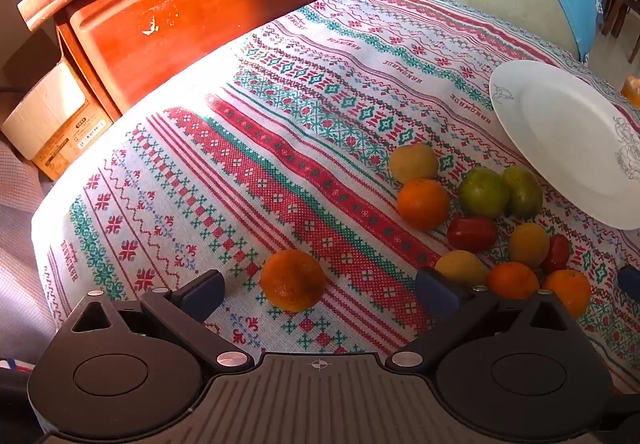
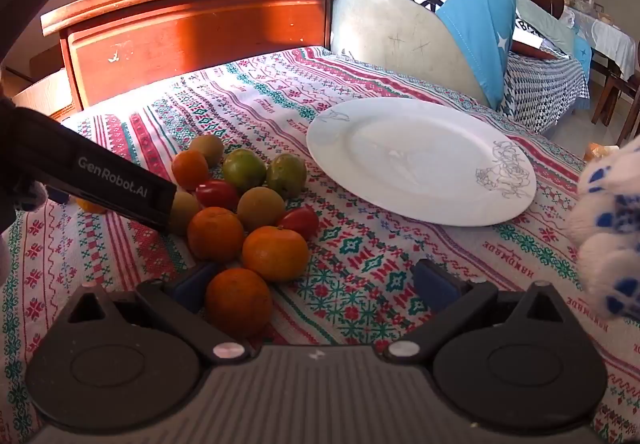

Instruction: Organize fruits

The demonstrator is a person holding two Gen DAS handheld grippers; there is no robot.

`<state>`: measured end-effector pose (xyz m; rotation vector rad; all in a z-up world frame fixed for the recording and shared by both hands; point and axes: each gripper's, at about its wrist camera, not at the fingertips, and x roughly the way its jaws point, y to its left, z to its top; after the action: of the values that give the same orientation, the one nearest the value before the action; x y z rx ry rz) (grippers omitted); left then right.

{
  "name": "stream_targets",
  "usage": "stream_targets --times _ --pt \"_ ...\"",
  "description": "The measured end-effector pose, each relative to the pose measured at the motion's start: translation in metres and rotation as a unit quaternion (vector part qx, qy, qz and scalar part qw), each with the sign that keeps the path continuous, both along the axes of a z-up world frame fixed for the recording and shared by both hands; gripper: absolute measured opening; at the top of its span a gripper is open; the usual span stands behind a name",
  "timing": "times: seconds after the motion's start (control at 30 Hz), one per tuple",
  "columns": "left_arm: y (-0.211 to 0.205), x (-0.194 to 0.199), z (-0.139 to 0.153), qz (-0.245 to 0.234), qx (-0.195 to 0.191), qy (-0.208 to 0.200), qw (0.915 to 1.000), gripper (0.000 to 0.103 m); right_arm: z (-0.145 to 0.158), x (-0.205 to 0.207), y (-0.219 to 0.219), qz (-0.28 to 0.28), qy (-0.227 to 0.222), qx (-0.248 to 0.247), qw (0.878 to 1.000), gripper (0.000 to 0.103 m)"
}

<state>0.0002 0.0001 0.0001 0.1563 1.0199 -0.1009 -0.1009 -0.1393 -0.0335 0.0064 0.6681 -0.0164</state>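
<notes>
A pile of fruit (image 1: 484, 219) lies on the patterned tablecloth (image 1: 224, 171): oranges, green and yellowish fruits, and red tomatoes. One orange (image 1: 293, 280) sits apart from the pile, between the wide-open fingers of my left gripper (image 1: 318, 290); neither pad touches it. A white plate (image 1: 568, 139) with nothing on it lies to the right of the pile. In the right wrist view my right gripper (image 2: 316, 284) is open over the cloth, and the nearest orange (image 2: 239, 302) lies just inside its left finger. The plate (image 2: 420, 167) is ahead of it. The left gripper's black body (image 2: 100, 183) reaches in over the pile.
A red-brown wooden cabinet (image 1: 208, 3) stands behind the table, with a cardboard box (image 1: 56, 119) beside it. A chair back draped in blue cloth (image 2: 452, 15) stands at the far edge. A hand in a white, blue-dotted glove (image 2: 612, 228) is at the right. The cloth drops off at the left.
</notes>
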Motion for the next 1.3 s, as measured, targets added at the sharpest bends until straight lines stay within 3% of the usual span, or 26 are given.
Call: stream_targets --times 0.7,1.07,1.3 --pt "-0.001 -0.001 0.004 0.006 0.001 -0.011 0.9999 0.103 0.0 0.005 0.001 -0.008 0.005 0.0 1.0 0.102" --pt "-0.004 -0.003 0.006 0.003 0.016 -0.015 0.9998 0.103 0.015 0.009 0.005 -0.022 0.106 0.008 0.994 0.102" --pt "-0.004 -0.01 0.007 0.004 0.016 -0.007 0.9998 0.103 0.021 0.003 0.003 -0.033 0.125 0.028 0.991 0.102"
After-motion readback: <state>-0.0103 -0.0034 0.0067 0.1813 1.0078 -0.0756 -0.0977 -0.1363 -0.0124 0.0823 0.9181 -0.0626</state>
